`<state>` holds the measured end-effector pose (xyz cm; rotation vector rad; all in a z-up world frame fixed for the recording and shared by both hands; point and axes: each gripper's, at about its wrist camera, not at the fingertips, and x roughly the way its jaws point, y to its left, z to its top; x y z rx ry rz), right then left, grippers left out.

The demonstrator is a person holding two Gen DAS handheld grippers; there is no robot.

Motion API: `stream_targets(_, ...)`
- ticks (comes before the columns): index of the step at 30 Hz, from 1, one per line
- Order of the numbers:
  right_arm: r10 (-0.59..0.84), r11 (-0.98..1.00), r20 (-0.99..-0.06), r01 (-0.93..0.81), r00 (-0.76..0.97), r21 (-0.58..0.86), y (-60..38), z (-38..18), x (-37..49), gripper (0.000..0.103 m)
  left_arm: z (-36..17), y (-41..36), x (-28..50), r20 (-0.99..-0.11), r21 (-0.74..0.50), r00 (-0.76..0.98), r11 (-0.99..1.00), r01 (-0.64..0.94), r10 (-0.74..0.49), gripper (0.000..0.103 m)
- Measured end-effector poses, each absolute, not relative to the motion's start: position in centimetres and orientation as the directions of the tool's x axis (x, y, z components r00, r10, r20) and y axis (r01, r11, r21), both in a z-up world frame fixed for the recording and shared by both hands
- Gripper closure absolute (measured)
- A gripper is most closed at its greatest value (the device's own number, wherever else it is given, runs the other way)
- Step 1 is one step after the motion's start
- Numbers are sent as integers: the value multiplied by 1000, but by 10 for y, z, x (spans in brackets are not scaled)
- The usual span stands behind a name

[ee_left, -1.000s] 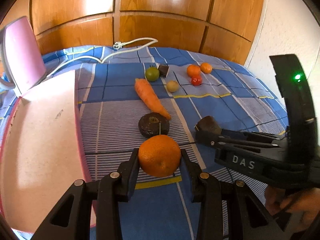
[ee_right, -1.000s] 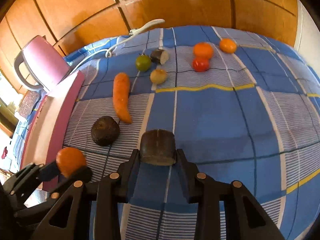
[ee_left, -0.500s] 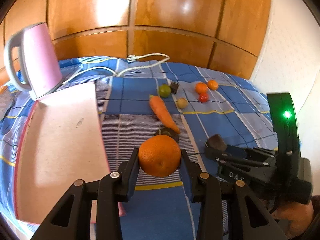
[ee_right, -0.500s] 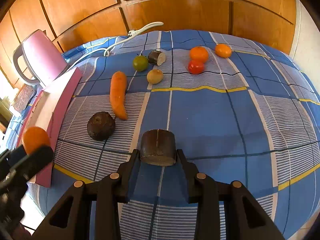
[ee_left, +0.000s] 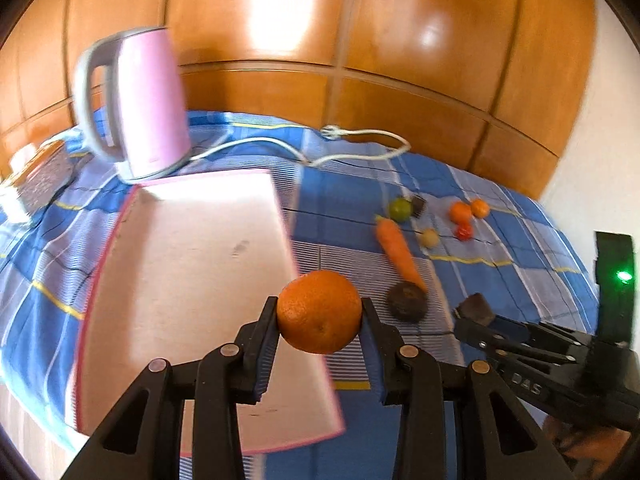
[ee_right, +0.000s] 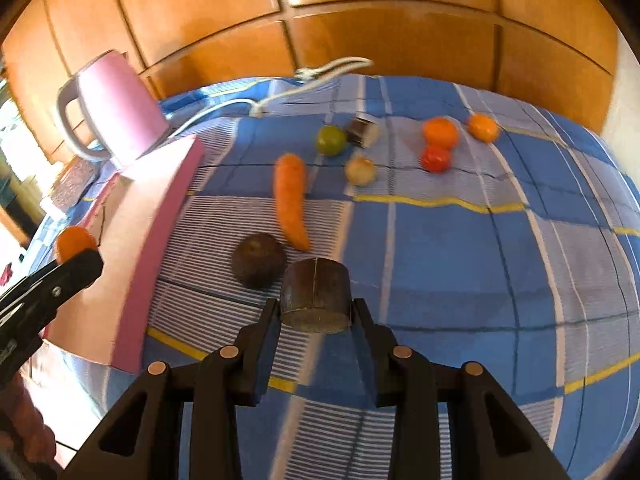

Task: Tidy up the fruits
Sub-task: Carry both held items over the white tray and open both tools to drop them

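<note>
The left tongs are gripping an orange, clamped between both fingers and held in the air. The pink board is lying directly to the left of and below these tongs, its near right edge passing just under the orange, so the coming move looks like a short shift leftward and down. The right tongs are gripping a dark cut piece, flat face toward the camera, above the blue checked cloth. From these tongs the board is lying well off to the left, beyond the dark round fruit. The left tongs are plainly the nearer to the board. The carrot is lying ahead, long axis pointing away.
</note>
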<state>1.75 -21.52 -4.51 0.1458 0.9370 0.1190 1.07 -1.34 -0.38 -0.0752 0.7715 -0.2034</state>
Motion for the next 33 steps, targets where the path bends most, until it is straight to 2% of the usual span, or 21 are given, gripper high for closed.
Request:
stream_targets(10, 318, 945, -776, -249, 544, 212, -145, -28, 39, 67, -22, 64, 29, -721, -126, 691, 990, -62, -48, 65)
stream_targets(16, 387, 909, -763, -352, 518, 223, -94, -19, 56, 67, -33, 94, 32, -732, -111, 681, 985, -130, 7, 64)
stream_targets(30, 433, 875, -769, -423, 470, 234, -22, -27, 91, 67, -32, 122, 19, -725, -108, 682, 962, -252, 97, 63)
stream_targets(33, 433, 877, -766, -417, 475, 237, -23, -28, 89, 66, -35, 125, 19, -732, -109, 673, 957, -270, 107, 58)
